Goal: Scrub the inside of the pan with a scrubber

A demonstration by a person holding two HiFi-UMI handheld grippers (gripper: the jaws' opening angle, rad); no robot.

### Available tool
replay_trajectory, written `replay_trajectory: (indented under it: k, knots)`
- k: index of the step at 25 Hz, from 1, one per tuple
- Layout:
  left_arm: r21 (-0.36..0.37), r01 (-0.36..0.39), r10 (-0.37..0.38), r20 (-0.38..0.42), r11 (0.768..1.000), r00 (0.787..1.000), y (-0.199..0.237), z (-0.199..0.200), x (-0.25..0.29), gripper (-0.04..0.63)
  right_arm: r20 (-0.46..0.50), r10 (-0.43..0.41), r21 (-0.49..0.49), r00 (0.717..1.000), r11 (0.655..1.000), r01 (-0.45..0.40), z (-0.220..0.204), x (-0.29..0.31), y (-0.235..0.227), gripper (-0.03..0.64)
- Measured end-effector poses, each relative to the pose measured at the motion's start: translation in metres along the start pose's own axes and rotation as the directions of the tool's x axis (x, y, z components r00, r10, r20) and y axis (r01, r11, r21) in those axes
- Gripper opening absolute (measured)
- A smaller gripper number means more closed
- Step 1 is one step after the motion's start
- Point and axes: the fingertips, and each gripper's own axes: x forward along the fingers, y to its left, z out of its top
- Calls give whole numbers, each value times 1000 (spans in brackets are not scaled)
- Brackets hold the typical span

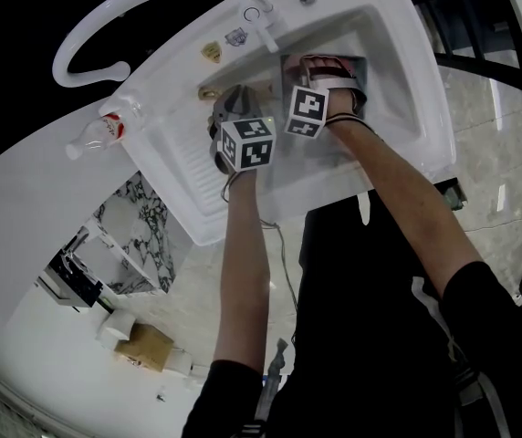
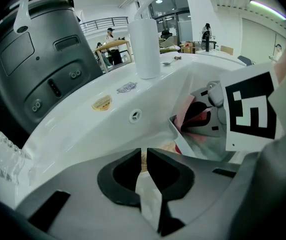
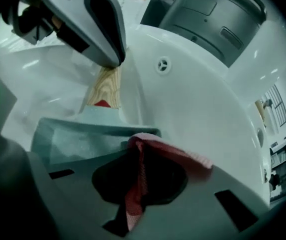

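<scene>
Your right claw (image 3: 139, 156) pinches pink scrubber (image 3: 178, 154), draped on pan (image 3: 78, 139) rim at 10 o'clock; your left claw (image 2: 144, 156) clamps wooden handle (image 3: 105, 89) at 11 o'clock.

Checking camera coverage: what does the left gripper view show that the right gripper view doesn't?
Only the left gripper view: the marker cube on the right gripper, two stickers on the sink rim, people in the background. Only the right gripper view: the left gripper from outside, fingers clamped on the wooden pan handle. Both: the white sink, its overflow hole, the pan, the pink scrubber, a grey appliance.
</scene>
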Motion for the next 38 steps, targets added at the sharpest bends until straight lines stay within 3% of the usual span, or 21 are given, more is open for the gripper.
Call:
replay_trajectory:
  k: [7, 16, 19, 23, 27, 32, 35, 38]
  knots:
    - [-11, -17, 17, 3, 1000, 1000, 0, -1, 0, 61, -108, -27, -49, 994, 999, 22, -54, -10, -5, 29]
    - [-16, -21, 21, 1, 1000, 1000, 0, 0, -1, 61, -243, -20, 95, 970, 994, 45, -111, -25, -9, 29]
    - [-7, -32, 32, 5, 999, 999, 0, 0, -2, 61, -201, -50, 149, 978, 985, 81, -106, -25, -7, 29]
    - [-6, -30, 30, 8, 1000, 1000, 0, 1, 0, 60, -83, -42, 197, 996, 979, 58, -78, -19, -1, 29]
    - [-12, -32, 32, 5, 999, 999, 1, 0, 0, 60, 65, 40, 265, 997, 963, -55, -34, -17, 13, 29]
    - [-14, -35, 35, -2, 999, 999, 0, 1, 0, 60, 192, 150, 313, 970, 927, -205, 1, -20, 35, 29]
    - [-15, -37, 37, -5, 999, 999, 1, 1, -1, 60, 224, 195, 252, 955, 935, -250, 8, -26, 51, 29]
    - [-10, -35, 35, -6, 999, 999, 0, 1, 0, 60, 166, 190, 73, 968, 976, -204, -4, -29, 60, 29]
